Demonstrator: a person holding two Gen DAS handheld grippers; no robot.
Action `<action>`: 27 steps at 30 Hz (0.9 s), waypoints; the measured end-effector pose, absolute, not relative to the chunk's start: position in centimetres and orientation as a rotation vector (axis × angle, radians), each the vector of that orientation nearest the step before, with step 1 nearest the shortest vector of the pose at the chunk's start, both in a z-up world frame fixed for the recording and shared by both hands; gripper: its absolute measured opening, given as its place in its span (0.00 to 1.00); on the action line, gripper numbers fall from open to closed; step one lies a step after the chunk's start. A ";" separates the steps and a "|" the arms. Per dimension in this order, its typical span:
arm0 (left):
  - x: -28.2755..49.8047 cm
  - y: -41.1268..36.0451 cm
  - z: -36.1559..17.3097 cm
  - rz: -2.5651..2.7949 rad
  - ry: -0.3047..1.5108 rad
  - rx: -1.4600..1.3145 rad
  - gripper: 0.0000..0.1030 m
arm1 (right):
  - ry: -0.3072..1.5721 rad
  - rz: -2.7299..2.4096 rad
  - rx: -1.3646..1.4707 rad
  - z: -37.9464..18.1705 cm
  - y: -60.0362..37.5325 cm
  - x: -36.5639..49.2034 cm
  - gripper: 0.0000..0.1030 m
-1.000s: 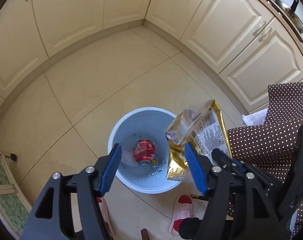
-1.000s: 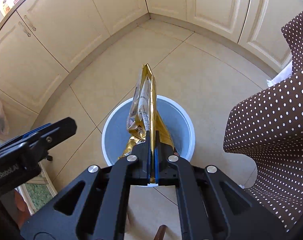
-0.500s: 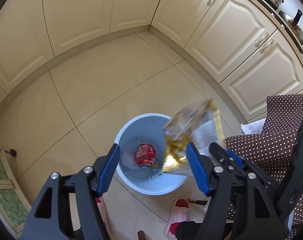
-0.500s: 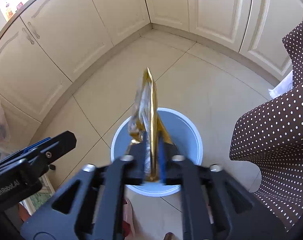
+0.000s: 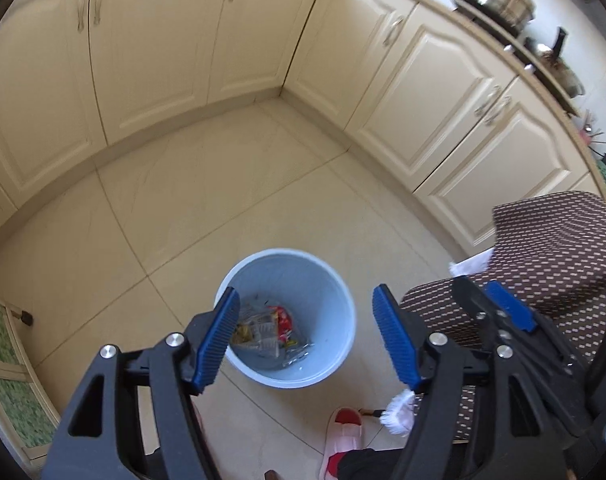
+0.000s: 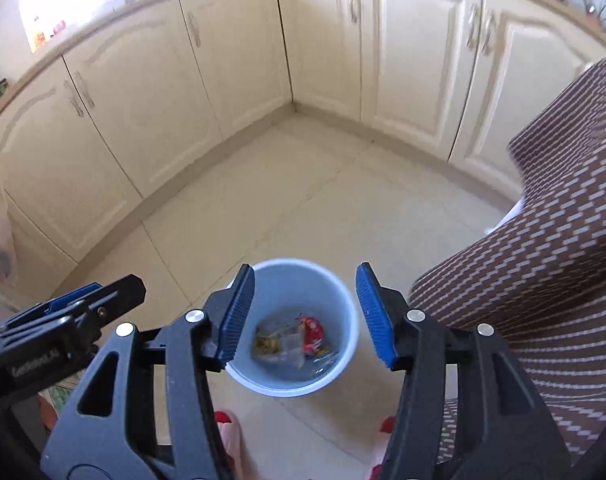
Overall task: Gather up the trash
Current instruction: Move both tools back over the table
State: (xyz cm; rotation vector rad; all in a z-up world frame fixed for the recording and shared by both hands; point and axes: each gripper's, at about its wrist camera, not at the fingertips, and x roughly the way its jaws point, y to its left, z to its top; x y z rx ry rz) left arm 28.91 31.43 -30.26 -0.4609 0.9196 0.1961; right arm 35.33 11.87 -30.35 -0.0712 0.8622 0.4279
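Above pale blue bin (image 6: 291, 384), hung right gripper (image 6: 305, 314) with jaws spread wide, gripping nothing. Held left gripper (image 5: 307, 340) likewise agape, empty. Lay gold snack bag (image 6: 277, 344) on bin floor beside red can (image 6: 313, 332).

Risks, judged:
- could clip bin rim on careless lift, tip bin, spill trash across floor tiles (image 6: 303, 208)
- could snag dotted cloth (image 6: 543, 260) at right.
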 end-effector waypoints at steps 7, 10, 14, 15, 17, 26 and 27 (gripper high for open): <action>25.8 26.6 -22.7 0.118 0.793 -0.418 0.67 | 0.689 0.384 -0.052 -21.8 5.9 30.6 0.52; 24.5 23.0 -19.1 0.059 0.736 -0.373 0.68 | 0.619 0.353 -0.046 -18.6 3.0 28.3 0.52; 23.2 18.3 -15.2 -0.036 0.673 -0.322 0.71 | 0.525 0.288 -0.041 -14.4 -1.9 24.4 0.52; 22.9 17.0 -14.4 -0.063 0.663 -0.312 0.72 | 0.508 0.270 -0.044 -13.7 -3.1 23.6 0.52; 22.5 14.3 -12.8 -0.119 0.644 -0.282 0.72 | 0.477 0.234 -0.039 -12.3 -5.6 22.0 0.52; 23.0 1.7 -10.2 -0.342 0.655 -0.140 0.72 | 0.449 -0.009 0.067 -9.9 -19.1 18.2 0.54; 23.1 0.9 -10.2 -0.359 0.659 -0.129 0.72 | 0.456 -0.028 0.083 -9.9 -20.7 18.1 0.54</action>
